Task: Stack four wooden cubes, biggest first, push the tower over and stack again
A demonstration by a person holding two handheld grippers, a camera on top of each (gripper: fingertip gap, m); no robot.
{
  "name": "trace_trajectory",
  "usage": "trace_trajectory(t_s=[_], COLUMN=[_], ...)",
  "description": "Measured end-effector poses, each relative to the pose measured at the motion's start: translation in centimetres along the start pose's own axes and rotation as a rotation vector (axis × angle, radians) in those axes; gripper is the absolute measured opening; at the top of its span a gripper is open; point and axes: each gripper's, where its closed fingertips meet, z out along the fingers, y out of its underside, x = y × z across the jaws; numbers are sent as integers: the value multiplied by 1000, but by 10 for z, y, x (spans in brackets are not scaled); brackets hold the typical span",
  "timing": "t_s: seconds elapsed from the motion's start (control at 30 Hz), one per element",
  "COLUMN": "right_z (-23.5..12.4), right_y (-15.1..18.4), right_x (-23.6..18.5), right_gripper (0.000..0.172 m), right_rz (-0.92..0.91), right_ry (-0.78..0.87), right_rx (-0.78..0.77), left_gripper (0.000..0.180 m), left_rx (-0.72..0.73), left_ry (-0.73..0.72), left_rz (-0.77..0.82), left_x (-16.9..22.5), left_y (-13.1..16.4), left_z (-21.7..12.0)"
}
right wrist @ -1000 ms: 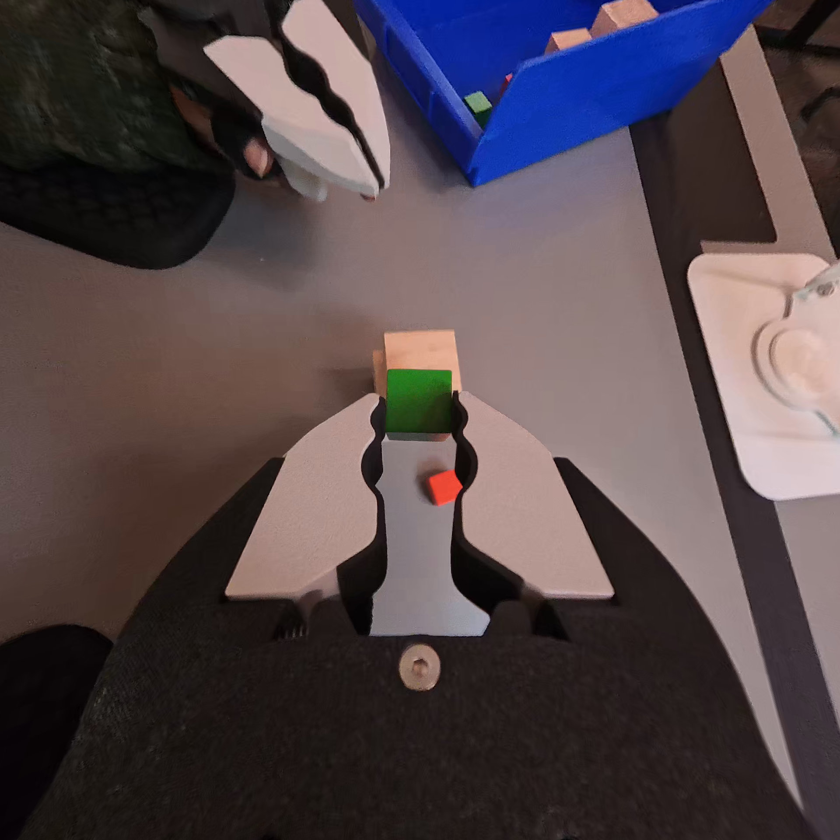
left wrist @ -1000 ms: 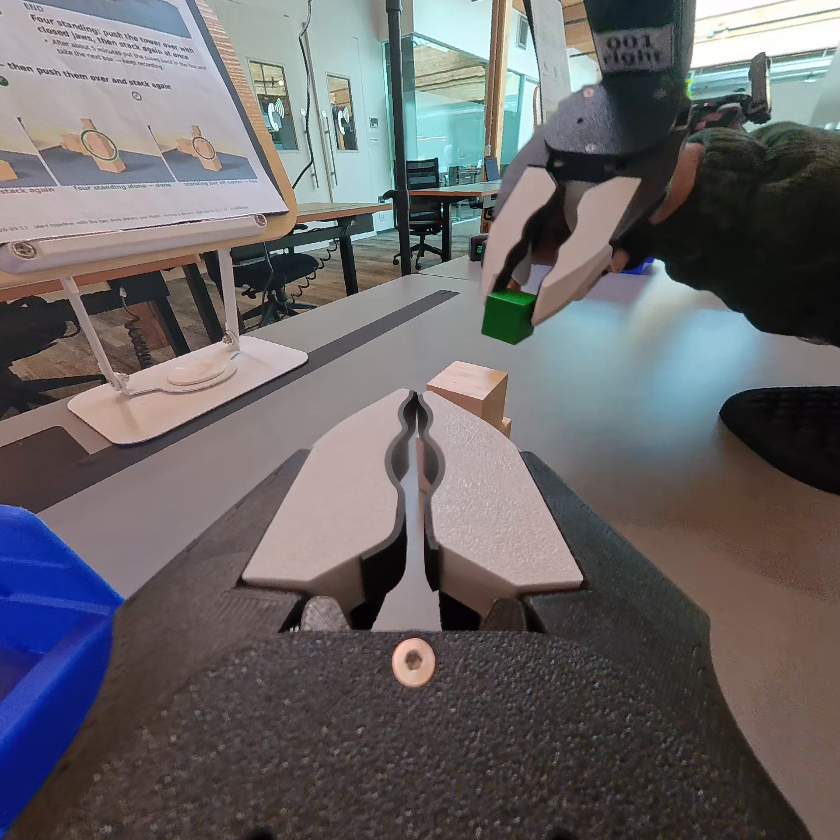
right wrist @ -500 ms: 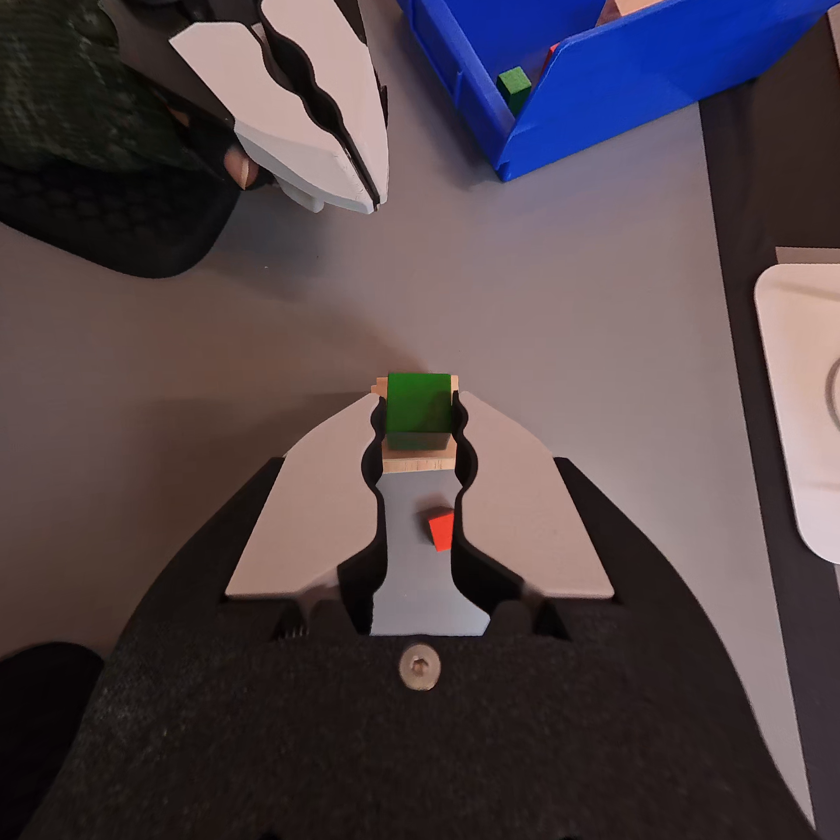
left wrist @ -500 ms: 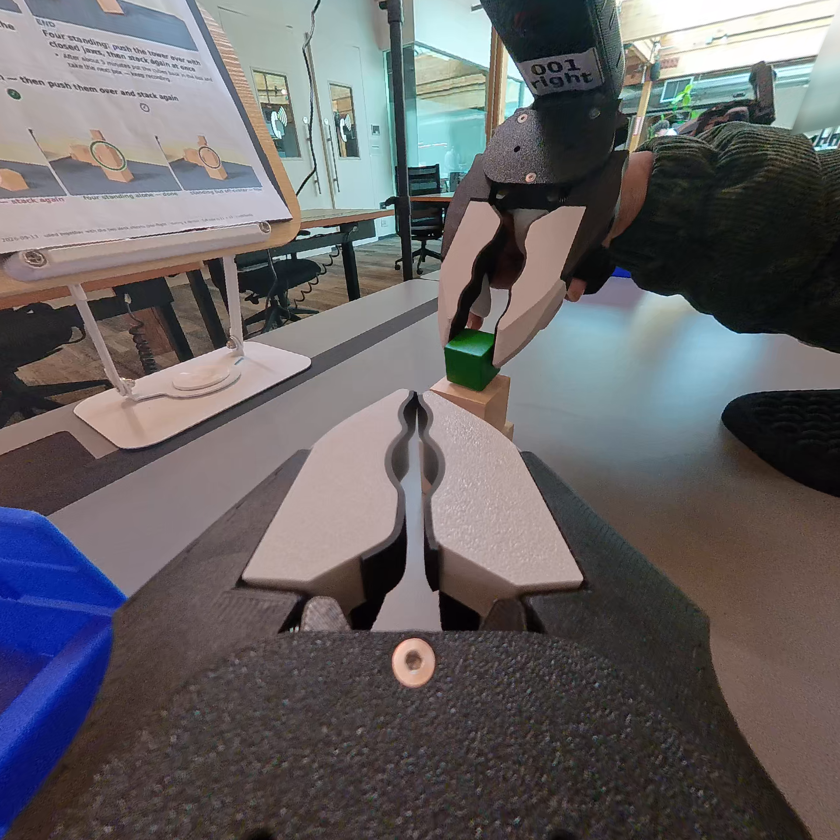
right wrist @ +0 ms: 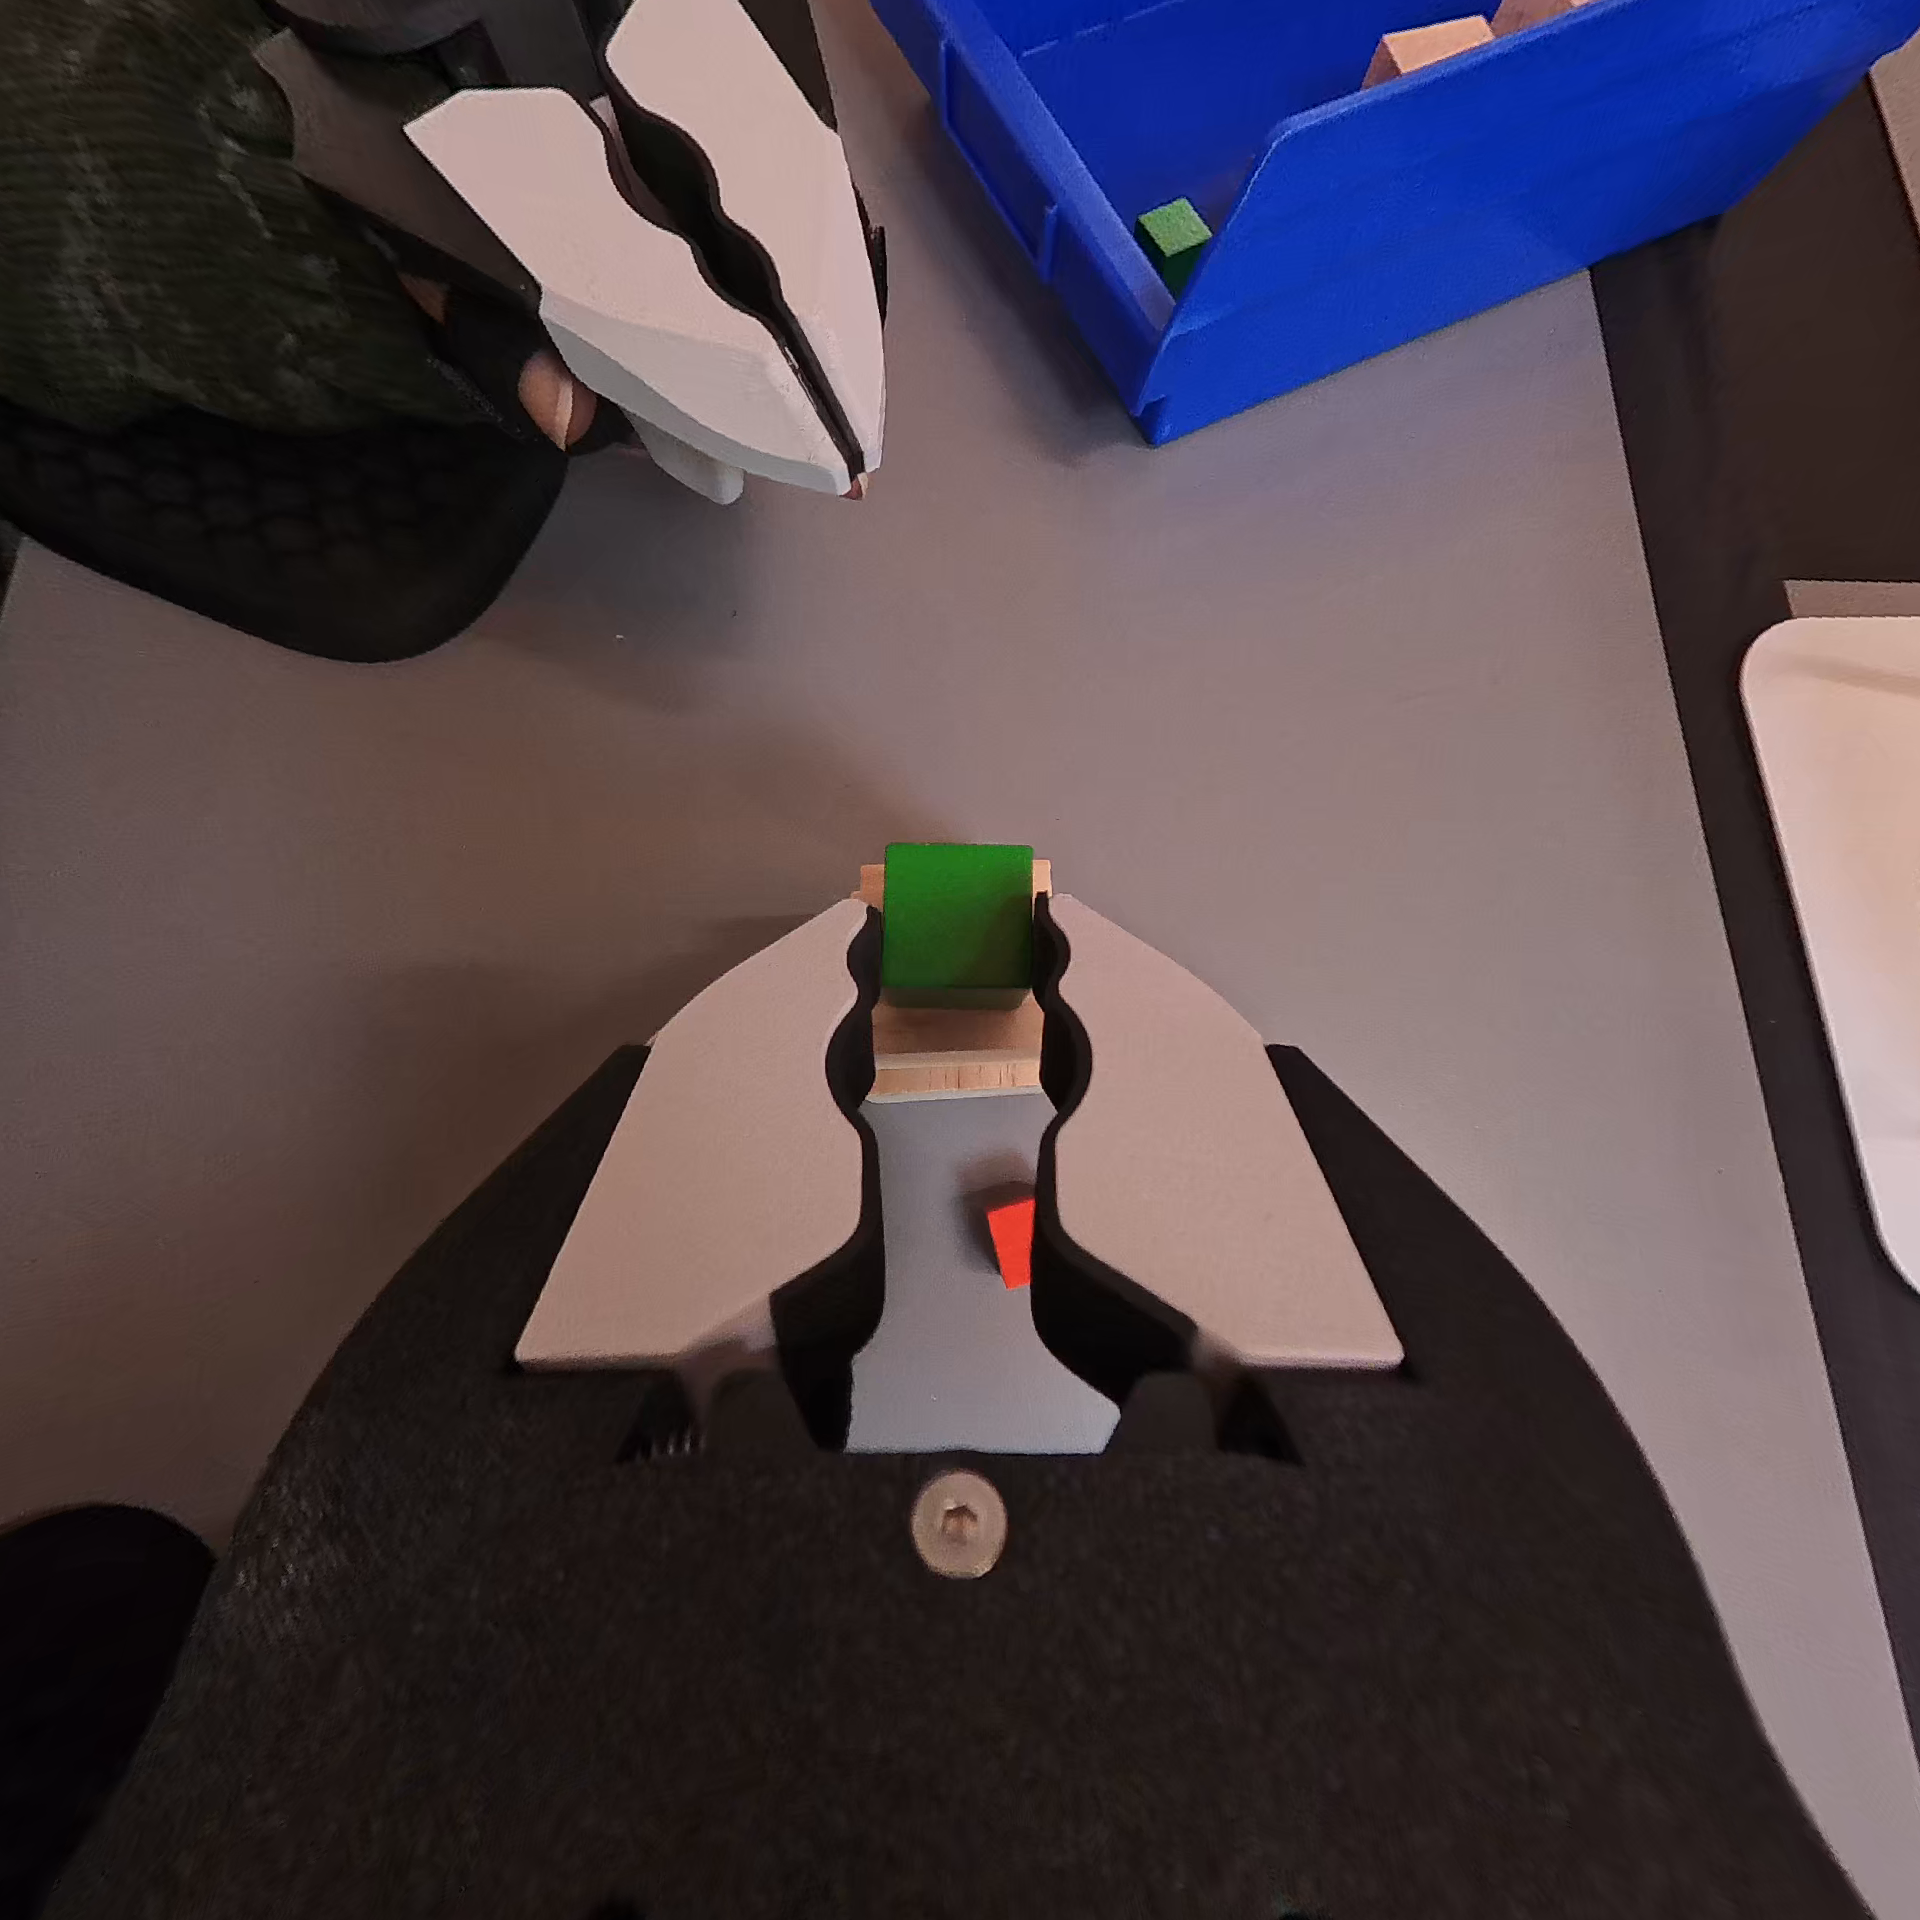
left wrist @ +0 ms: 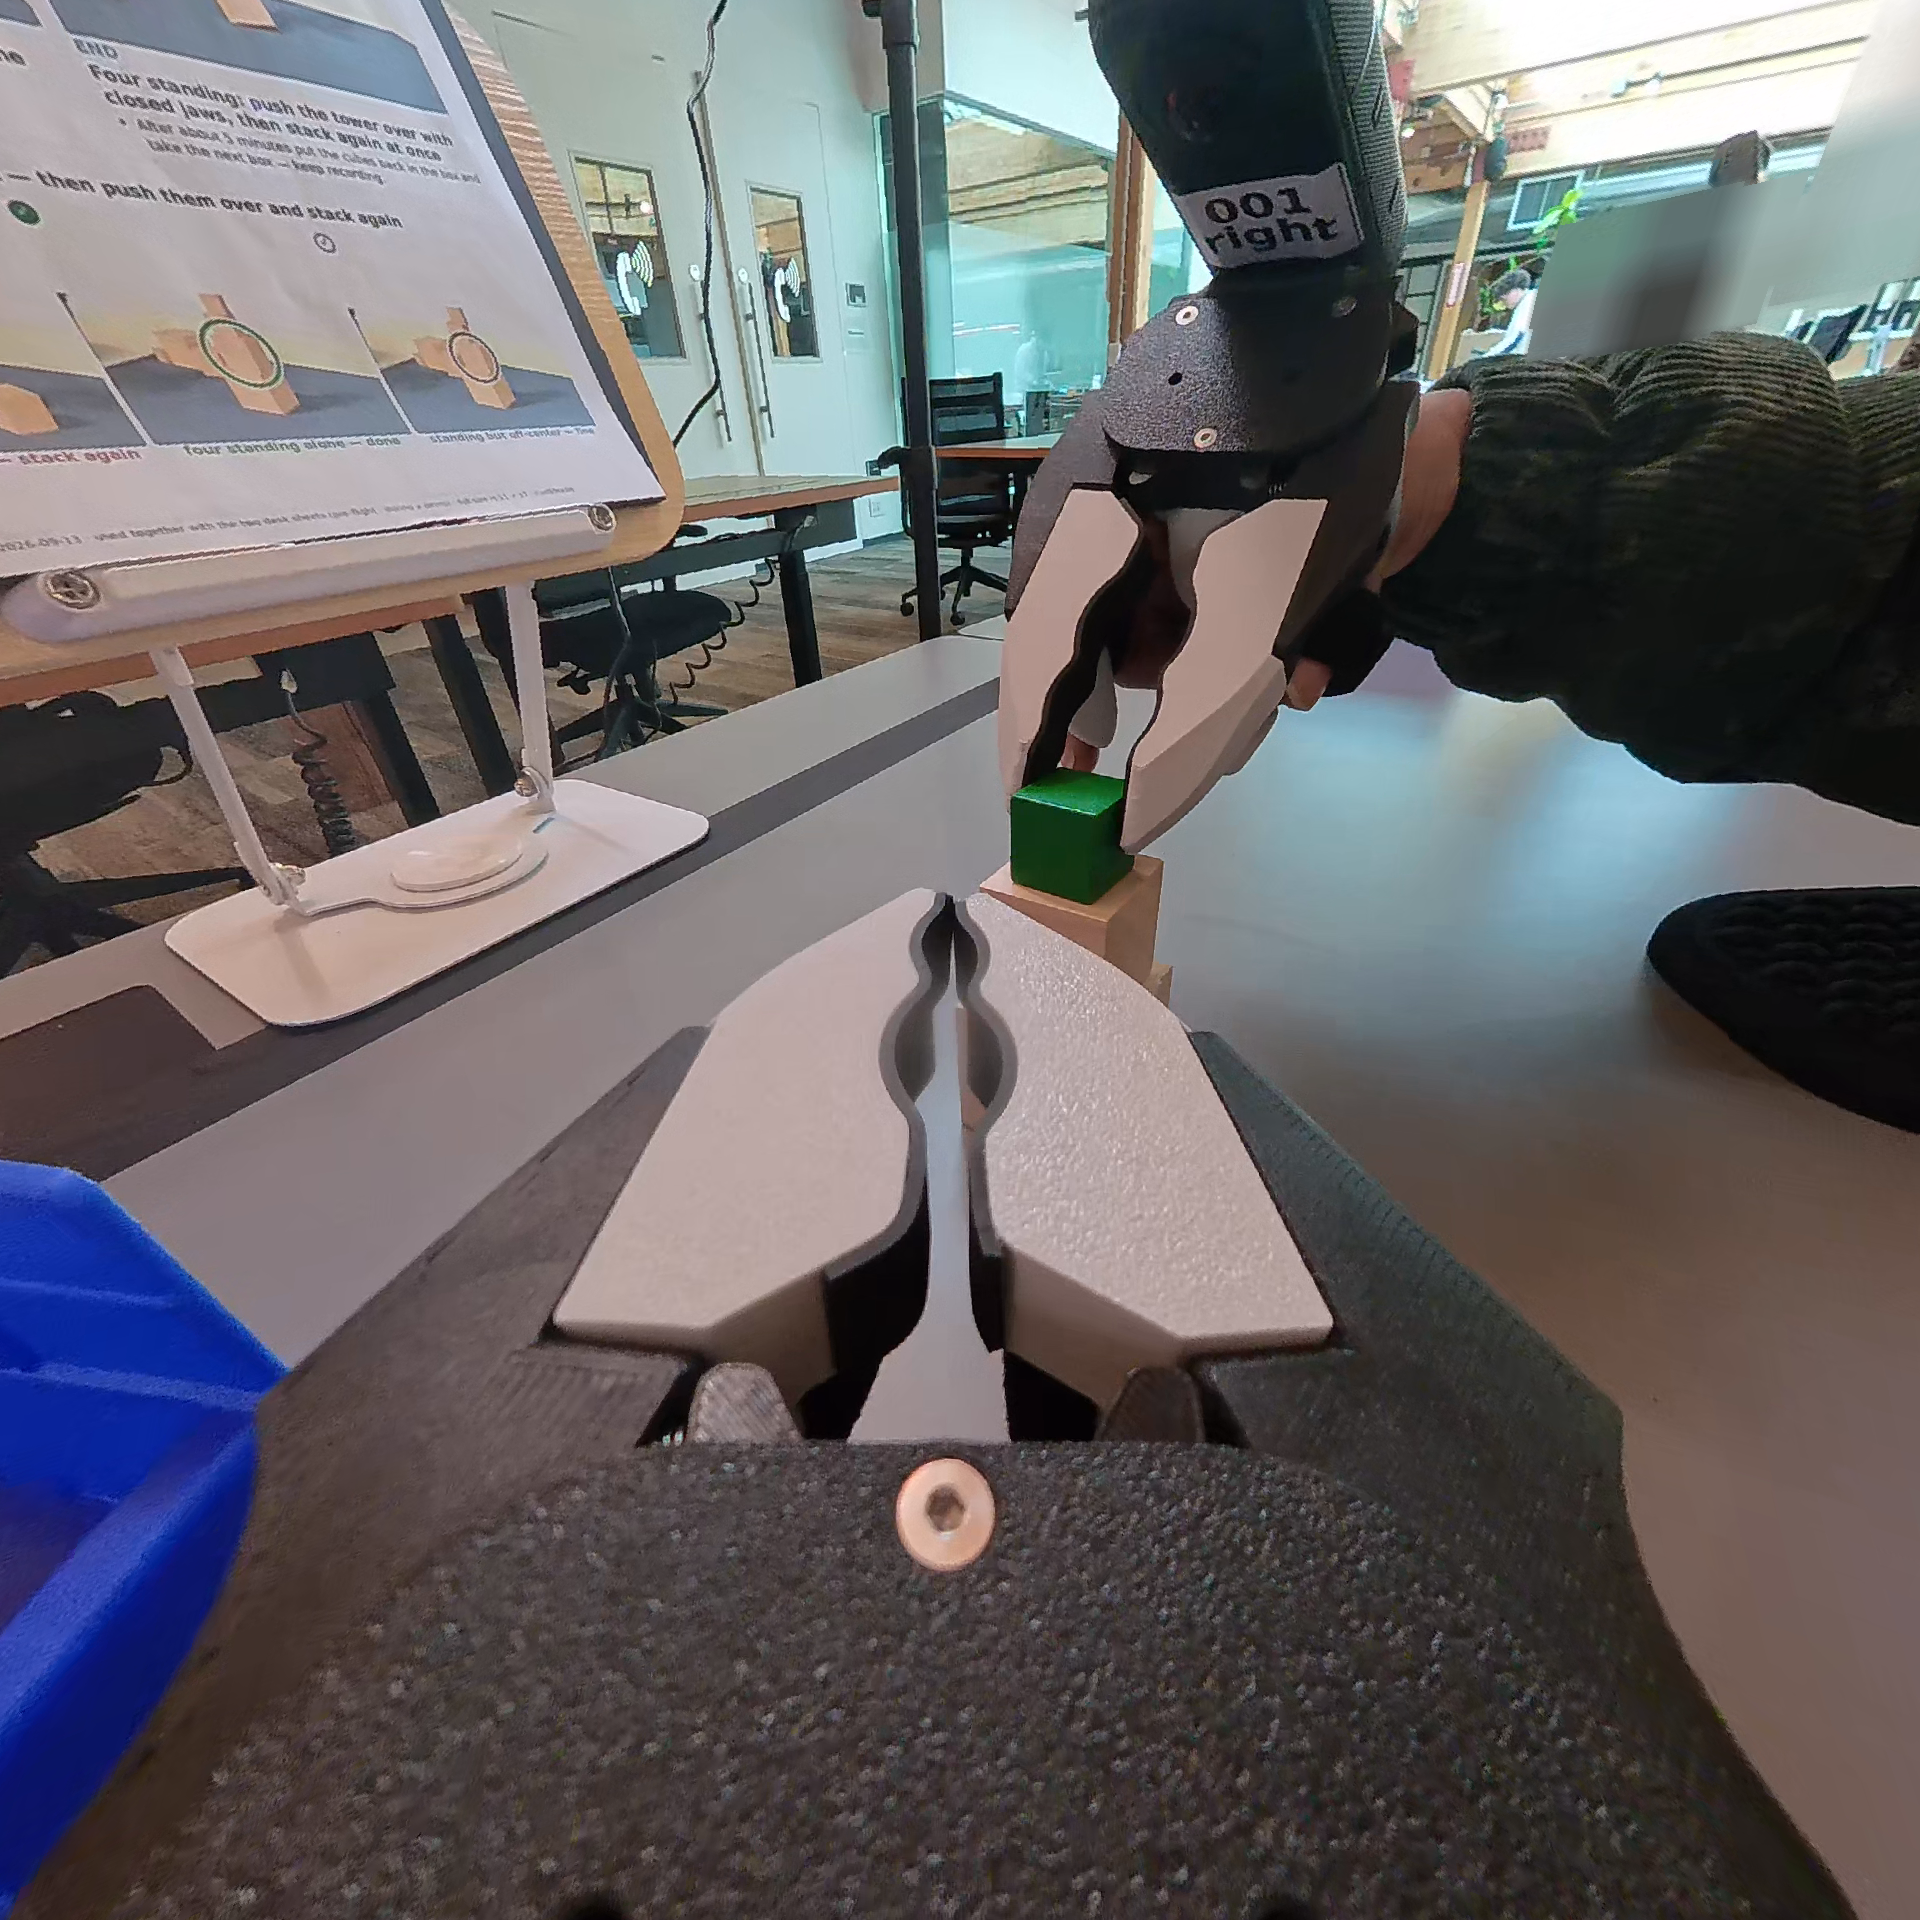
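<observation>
Bright green painted cube (right wrist: 956,914) sits on a pale natural-wood block (right wrist: 954,1060), with a small orange-red cube (right wrist: 1010,1242) on the smooth grey table (right wrist: 1299,779). Vivid blue plastic bin (right wrist: 1455,208) up top, another green cube (right wrist: 1169,234) inside. Both tongs (left wrist: 948,920) show off-white fingers (left wrist: 790,1143) with black wavy edges on speckled black bodies. A dark band (left wrist: 810,800) stripes the table beside a white stand base (left wrist: 436,894).
</observation>
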Motion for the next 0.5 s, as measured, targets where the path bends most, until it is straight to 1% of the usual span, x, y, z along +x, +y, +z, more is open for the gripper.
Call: trace_trajectory(t_s=[0.3,0.33,0.37,0.5], right_z=[0,-1,-3,-23], right_y=[0,-1,-3,-13], right_x=[0,1,0,4], right_gripper=[30,36,39,41], right_rz=[-21,-21,-19,-3], right_ry=[4,6,3,39], right_rx=[-17,-8,5,92], left_gripper=[0,0,0,0], left_rx=[1,1,1,2], left_ry=[0,0,0,0], left_rz=[2,2,3,2], left_x=[0,0,0,0], left_y=[0,0,0,0], left_z=[0,0,0,0])
